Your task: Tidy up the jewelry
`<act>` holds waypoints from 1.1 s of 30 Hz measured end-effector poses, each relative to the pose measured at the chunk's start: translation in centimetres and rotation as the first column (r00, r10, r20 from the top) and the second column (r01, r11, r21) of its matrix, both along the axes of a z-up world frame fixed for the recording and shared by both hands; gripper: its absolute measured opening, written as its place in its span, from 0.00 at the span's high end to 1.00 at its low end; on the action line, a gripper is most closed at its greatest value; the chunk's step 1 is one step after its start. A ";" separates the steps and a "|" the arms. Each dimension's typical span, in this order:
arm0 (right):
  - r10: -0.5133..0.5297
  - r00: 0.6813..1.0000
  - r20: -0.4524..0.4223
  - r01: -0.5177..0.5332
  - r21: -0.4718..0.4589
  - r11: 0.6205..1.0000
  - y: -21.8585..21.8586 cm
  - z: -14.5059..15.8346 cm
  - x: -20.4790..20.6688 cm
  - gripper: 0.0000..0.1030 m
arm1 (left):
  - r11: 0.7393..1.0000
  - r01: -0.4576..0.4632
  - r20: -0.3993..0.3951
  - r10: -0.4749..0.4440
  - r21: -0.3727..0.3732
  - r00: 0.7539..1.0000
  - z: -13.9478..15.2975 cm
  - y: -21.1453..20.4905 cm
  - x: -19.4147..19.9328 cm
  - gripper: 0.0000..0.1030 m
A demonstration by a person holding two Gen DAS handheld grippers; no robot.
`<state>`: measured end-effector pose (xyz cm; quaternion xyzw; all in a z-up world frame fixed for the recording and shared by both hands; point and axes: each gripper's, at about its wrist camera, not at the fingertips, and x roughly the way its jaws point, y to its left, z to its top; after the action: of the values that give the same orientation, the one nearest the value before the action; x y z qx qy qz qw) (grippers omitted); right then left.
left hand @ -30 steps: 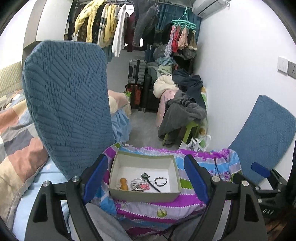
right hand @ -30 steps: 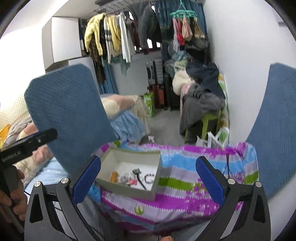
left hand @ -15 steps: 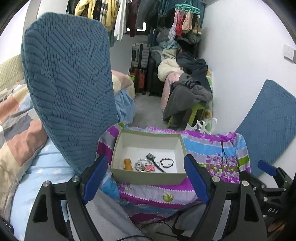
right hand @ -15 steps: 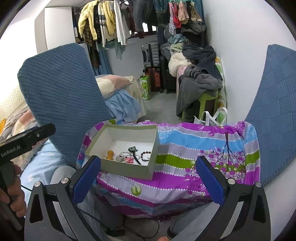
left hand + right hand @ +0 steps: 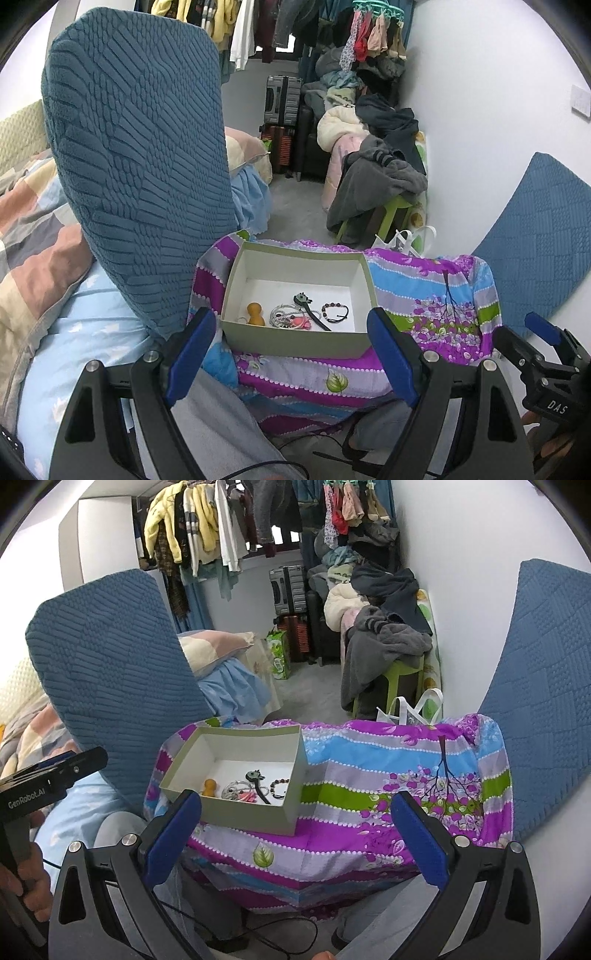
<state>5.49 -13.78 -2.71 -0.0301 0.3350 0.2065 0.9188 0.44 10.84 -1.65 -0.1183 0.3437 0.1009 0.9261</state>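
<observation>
Both claws, left gripper [image 5: 291,350] and right gripper [image 5: 295,834], hang spread wide and empty before a shallow white box [image 5: 295,334] on a striped cloth [image 5: 424,295]; inside the box's near edge lie a tangled silver chain [image 5: 282,314], dark beaded bracelet [image 5: 334,312] and orange peg-shaped piece [image 5: 255,314]

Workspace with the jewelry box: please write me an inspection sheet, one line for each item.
Surface: striped floral cloth covers the stand; right part bare.
Job's things: open box on the cloth's left part holds an orange figure, a silver bead tangle, a dark hair stick and a beaded bracelet.
Clutter: nothing seen on the cloth beside the box.
Grippers: left gripper and right gripper both open, holding nothing, short of the box.
Cables: black cable on the floor below.
Surroundings: blue cushions, hanging clothes, suitcase.
</observation>
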 end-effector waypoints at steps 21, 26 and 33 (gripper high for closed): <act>-0.007 1.000 -0.019 0.007 -0.008 1.000 0.2 -0.5 -0.3 0.00 | 1.000 0.025 -0.012 -0.025 0.000 1.000 -0.2 -0.1 0.0 0.18; -0.014 1.000 -0.022 0.014 -0.008 1.000 0.2 -0.7 -0.2 0.00 | 1.000 0.030 -0.020 -0.030 -0.001 0.999 -0.4 0.0 0.2 0.18; -0.017 1.000 -0.023 0.016 -0.008 1.000 0.2 -0.8 -0.2 0.00 | 0.999 0.040 -0.020 -0.040 -0.009 0.999 -0.5 0.4 0.2 0.18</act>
<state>5.25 -13.56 -3.53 -0.0288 0.3466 0.1979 0.9165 0.60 11.20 -2.12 -0.1142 0.3558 0.0823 0.9239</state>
